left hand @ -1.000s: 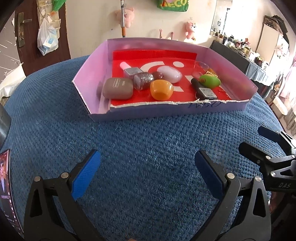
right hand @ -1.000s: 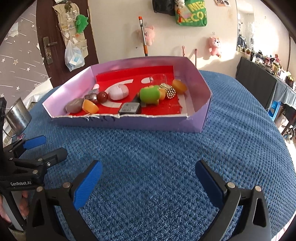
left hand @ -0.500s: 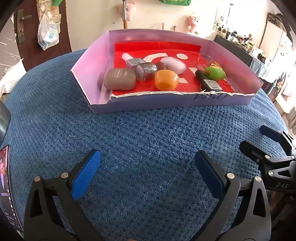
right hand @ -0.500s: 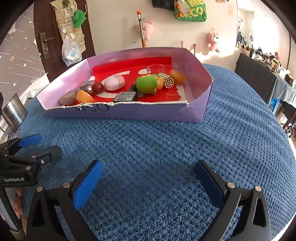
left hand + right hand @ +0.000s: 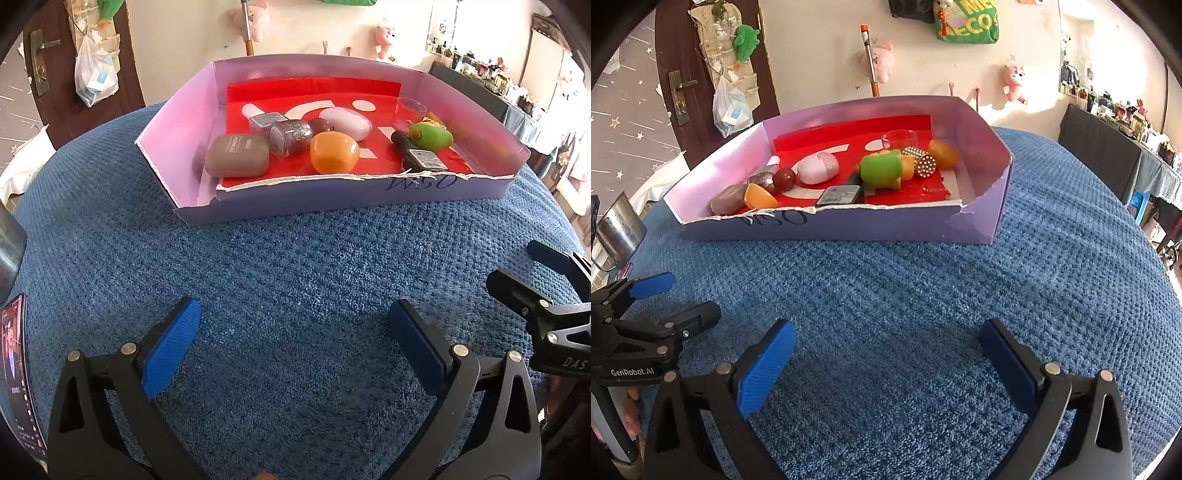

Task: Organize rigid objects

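- Over the blue blanket (image 5: 295, 280), my left tongs (image 5: 293, 332) hang wide open with nothing between the pads, and my right tongs (image 5: 886, 354) are spread just as wide, also empty.
- Compared with a second ago, the box (image 5: 369, 192) sits a touch farther off and higher in my left view; in my right view it has slid leftward. So I am drifting back and swinging about, not reaching in.
- Nothing in the box has shifted: the grey case (image 5: 236, 155), the glitter bottle (image 5: 290, 136), the orange cup (image 5: 334, 152), the pale pink case (image 5: 345, 118), the green toy (image 5: 430, 136) and the black bottle (image 5: 417, 155) all lie on the red floor inside.
- In my right view, the beaded roll (image 5: 923, 162) and another orange piece (image 5: 945, 153) sit near the far right wall.
- No loose item shows on the blanket, so everything I can see is already gathered in the box; that fits a tidy-up finished, or a sort out of the box still ahead.
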### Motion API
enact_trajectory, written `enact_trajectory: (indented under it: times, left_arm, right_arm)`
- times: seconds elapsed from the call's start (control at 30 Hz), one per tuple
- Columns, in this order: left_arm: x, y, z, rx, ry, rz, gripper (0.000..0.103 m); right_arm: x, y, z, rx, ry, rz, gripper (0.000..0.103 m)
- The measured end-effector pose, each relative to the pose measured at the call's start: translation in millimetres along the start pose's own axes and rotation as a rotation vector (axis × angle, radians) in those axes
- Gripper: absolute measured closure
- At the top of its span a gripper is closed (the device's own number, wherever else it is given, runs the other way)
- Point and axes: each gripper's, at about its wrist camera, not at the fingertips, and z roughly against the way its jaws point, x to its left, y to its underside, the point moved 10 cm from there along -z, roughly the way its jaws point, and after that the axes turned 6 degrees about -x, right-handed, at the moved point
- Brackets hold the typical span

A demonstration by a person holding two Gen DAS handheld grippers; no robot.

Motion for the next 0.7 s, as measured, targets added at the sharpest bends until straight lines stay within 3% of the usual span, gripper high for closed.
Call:
enact_trajectory:
  times: [0.7]
  left_arm:
    - [2.7,-0.1,1.2,-0.008,0.020,0.008,0.000]
  right_arm:
    - [0.9,-1.8,-1.5,0.001,0.001,-0.002,0.000]
